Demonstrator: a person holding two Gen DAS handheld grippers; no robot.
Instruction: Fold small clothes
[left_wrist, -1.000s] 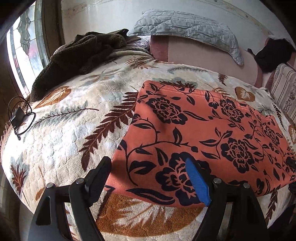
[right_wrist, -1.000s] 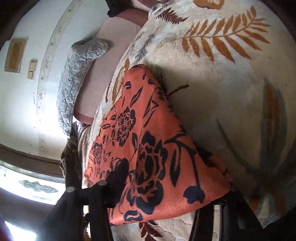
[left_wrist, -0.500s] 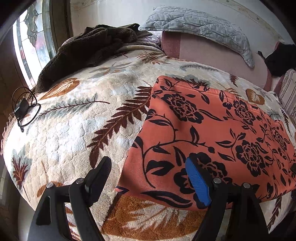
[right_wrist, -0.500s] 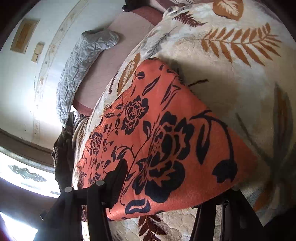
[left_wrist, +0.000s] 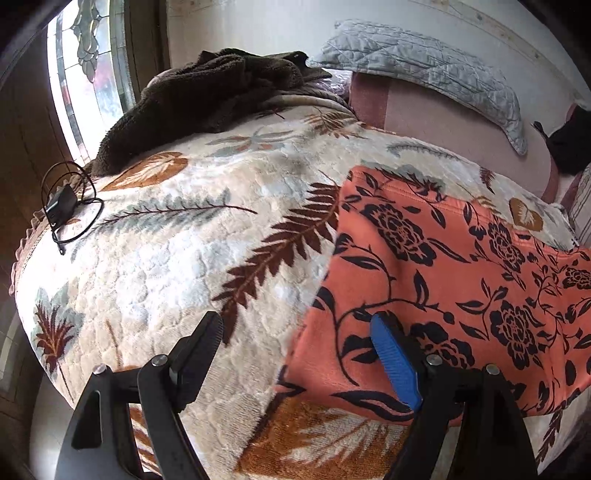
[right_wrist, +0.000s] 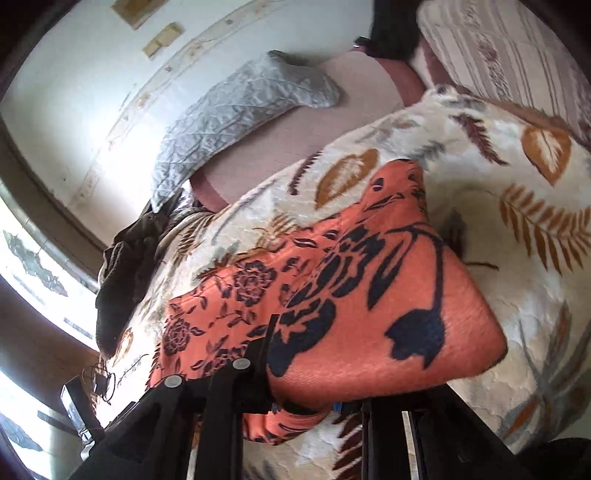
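Note:
An orange cloth with black flowers (left_wrist: 454, 280) lies spread on a leaf-patterned bedspread (left_wrist: 184, 251). My left gripper (left_wrist: 299, 358) is open and empty; its blue-padded right finger (left_wrist: 395, 365) hangs over the cloth's near left corner, its left finger over the bedspread. In the right wrist view the cloth (right_wrist: 369, 306) has its near edge lifted and bulging. My right gripper (right_wrist: 314, 391) is shut on that near edge; the cloth hides the fingertips.
A dark brown fleece (left_wrist: 207, 99) lies bunched at the bed's far left. A grey quilted pillow (left_wrist: 424, 66) leans on the pink headboard. A black charger with cable (left_wrist: 62, 206) sits by the bed's left edge. A window is at left.
My left gripper has drifted left, so the cloth now sits further right in its view. My right gripper has rolled and closed on the cloth's near edge, lifting it.

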